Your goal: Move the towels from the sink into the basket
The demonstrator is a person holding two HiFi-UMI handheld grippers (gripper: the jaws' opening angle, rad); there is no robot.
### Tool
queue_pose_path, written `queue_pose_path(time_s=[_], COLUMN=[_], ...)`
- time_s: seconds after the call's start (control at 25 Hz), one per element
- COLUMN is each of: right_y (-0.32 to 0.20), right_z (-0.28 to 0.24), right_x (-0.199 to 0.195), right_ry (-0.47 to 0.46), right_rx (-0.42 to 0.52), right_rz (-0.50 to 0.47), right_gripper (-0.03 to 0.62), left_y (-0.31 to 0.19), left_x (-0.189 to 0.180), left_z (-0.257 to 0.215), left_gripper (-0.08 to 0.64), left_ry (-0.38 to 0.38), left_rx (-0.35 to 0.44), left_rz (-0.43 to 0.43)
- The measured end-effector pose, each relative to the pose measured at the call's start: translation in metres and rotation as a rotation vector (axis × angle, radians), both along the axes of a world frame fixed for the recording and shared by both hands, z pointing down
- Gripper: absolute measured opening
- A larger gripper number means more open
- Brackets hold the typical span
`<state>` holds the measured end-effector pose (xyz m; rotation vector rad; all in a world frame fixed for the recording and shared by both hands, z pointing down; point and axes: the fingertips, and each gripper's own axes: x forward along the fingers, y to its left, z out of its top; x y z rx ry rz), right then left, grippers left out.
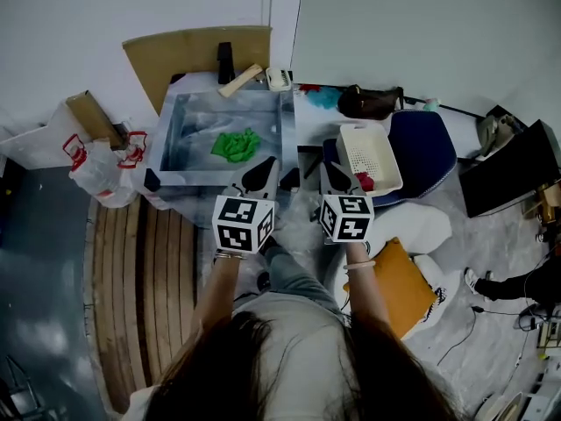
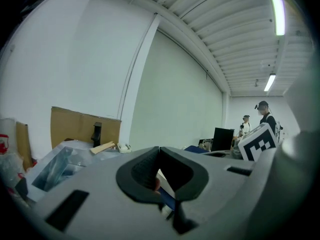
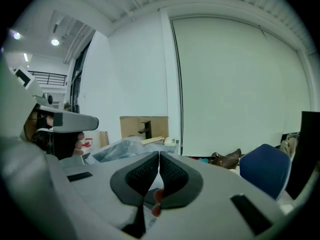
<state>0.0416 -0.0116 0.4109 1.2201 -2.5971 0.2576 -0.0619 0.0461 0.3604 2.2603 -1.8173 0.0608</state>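
Note:
A green towel [image 1: 235,145] lies crumpled in the steel sink [image 1: 180,167]. To the right, a white perforated basket [image 1: 379,139] rests on a blue chair [image 1: 429,147], and a red cloth [image 1: 365,181] shows at its near end. Both grippers hover side by side in front of the sink, above the person's knees. My left gripper [image 1: 262,173] [image 2: 159,149] is shut, with nothing between its pads. My right gripper [image 1: 336,176] [image 3: 159,154] is shut too and holds nothing. Neither touches the towel or the basket.
A black faucet [image 1: 226,62], a wooden brush [image 1: 240,80] and a cardboard sheet [image 1: 197,53] stand behind the sink. Plastic bags [image 1: 103,163] lie left of it. A brown bag [image 1: 370,102], an orange cushion [image 1: 399,286] and a white sack [image 1: 422,226] lie to the right.

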Motion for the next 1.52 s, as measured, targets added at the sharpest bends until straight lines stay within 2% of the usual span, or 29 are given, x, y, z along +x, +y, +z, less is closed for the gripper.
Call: queue_pose_path(time_s=[0.4, 0.56, 1.0, 1.52], right_y=[0.005, -0.003, -0.043, -0.09], right_z=[0.013, 0.018, 0.05, 0.093], right_x=[-0.071, -0.096, -0.167, -0.225], right_ry=[0.021, 0.031, 0.063, 0.143], right_rx=[-0.037, -0.042, -0.097, -0.19], right_rz=[-0.129, -0.16, -0.183, -0.211], right_gripper=[0.028, 0.029, 0.029, 0.031], left_y=[0.01, 0.002, -0.048, -0.101], left_x=[-0.059, -0.08, -0.144, -0.207], left_z=[0.007, 0.014, 0.027, 0.061], left_gripper=[0.009, 0.009, 0.009, 0.009], left_ry=[0.01, 0.009, -0.026, 0.005], left_rx=[-0.017, -0.028, -0.059, -0.153], left_rz=[-0.103, -0.12, -0.094, -0.082])
